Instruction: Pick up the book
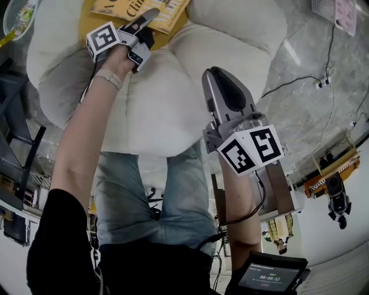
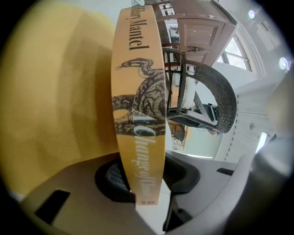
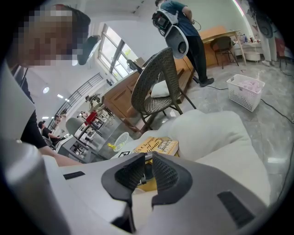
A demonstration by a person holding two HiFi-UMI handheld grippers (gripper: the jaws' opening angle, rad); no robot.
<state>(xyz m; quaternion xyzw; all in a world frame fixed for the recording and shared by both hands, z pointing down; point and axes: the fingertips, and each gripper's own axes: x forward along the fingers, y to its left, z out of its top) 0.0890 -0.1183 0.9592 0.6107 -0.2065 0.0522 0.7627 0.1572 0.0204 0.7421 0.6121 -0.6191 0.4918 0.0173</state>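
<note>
The book [image 1: 173,12] lies at 12 o'clock in the head view, on a yellow cushion [image 2: 50,92] atop a cream beanbag [image 1: 155,103]. The left gripper [image 1: 147,20] reaches it from 7 o'clock, low and nearly level, probably so one jaw can slip under the cover. In the left gripper view the spine stands upright between the jaws and both pads [image 2: 115,176] appear pressed against the covers, so the jaws look clamped on the book. It seems gripped but not yet lifted. The right gripper [image 1: 222,78] hangs well apart toward 3 o'clock, its jaws together on nothing, likely kept clear as a spare.
</note>
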